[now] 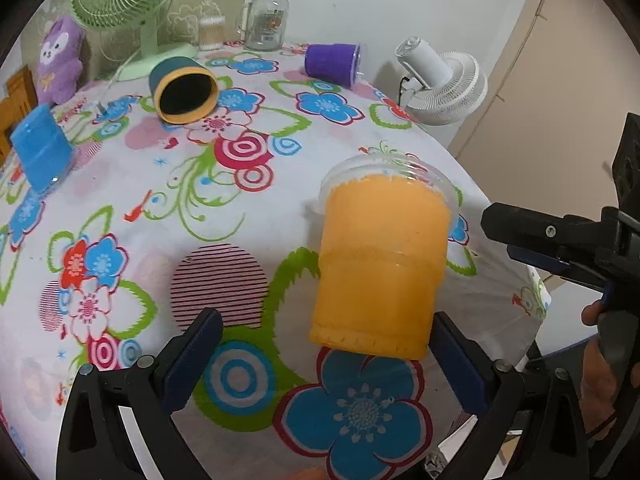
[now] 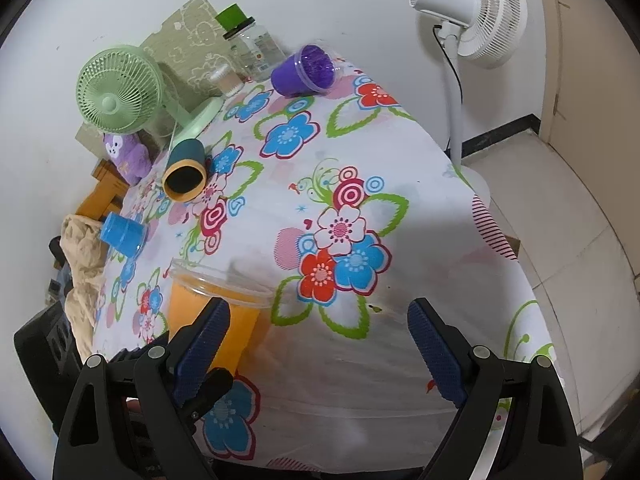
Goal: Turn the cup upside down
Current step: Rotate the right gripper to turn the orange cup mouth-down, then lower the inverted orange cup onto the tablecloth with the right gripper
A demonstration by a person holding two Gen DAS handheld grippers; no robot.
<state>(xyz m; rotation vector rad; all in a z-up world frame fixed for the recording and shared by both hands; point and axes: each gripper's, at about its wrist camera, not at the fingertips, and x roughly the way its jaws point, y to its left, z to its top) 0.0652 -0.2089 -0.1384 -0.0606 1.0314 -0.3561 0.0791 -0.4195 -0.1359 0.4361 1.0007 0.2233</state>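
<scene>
An orange cup point(image 1: 380, 264) with a clear plastic rim lies on the flowered tablecloth point(image 1: 160, 220), rim pointing away from me. My left gripper point(image 1: 328, 356) is open, its fingers spread either side of the cup's base; the right finger point(image 1: 456, 356) is close beside the base, and I cannot tell if it touches. My right gripper point(image 2: 320, 344) is open and empty, to the right of the cup point(image 2: 216, 304); it also shows at the right edge of the left wrist view point(image 1: 532, 236).
A teal cup with a yellow rim point(image 1: 184, 92) and a purple cup point(image 1: 334, 65) lie on their sides. A blue cup point(image 1: 42, 148) stands upside down at left. A green fan point(image 1: 124, 4), a glass jar point(image 1: 268, 20) and a purple plush toy point(image 1: 60, 60) stand at the back. A white floor fan point(image 2: 480, 16) stands beyond the table's edge.
</scene>
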